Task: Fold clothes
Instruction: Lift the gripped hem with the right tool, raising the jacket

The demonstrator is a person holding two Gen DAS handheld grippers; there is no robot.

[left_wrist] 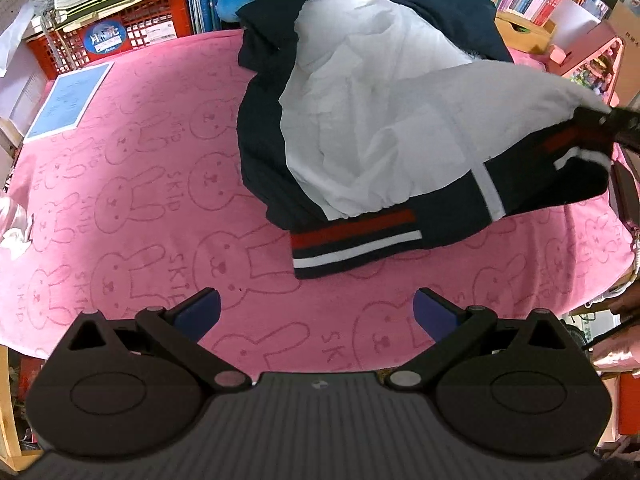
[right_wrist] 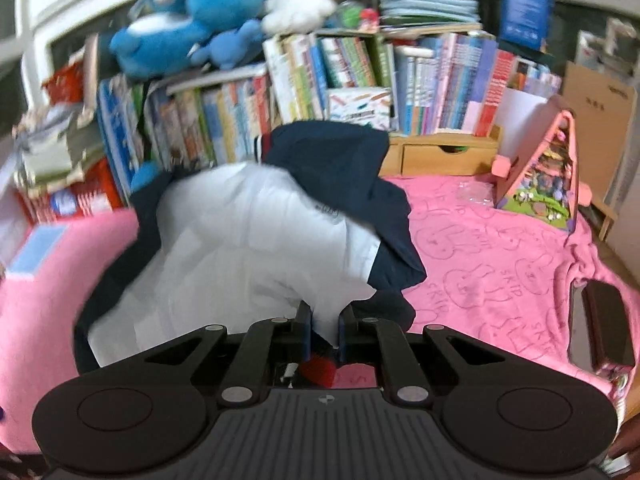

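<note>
Seeing packed bookshelves (right_wrist: pixel 360 80) and a red plastic crate (left_wrist: pixel 120 28) behind our pink rabbit-print cloth (left_wrist: pixel 140 184); a pink toy house (right_wrist: pixel 548 176) sits right. Our left gripper (left_wrist: pixel 316 312) hovers jaws wide, empty, tilted down. Our right gripper (right_wrist: pixel 325 332) pinches the navy white-lined jacket (left_wrist: pixel 360 128) at its striped hem, lifting that corner. Jacket lies mid-cloth, long axis running away from us.

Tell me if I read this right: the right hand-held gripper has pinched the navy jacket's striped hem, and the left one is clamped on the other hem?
Not quite. In the left wrist view the left hand-held gripper is open over the pink blanket, holding nothing. The right hand-held gripper is indeed shut on the navy jacket.
</note>
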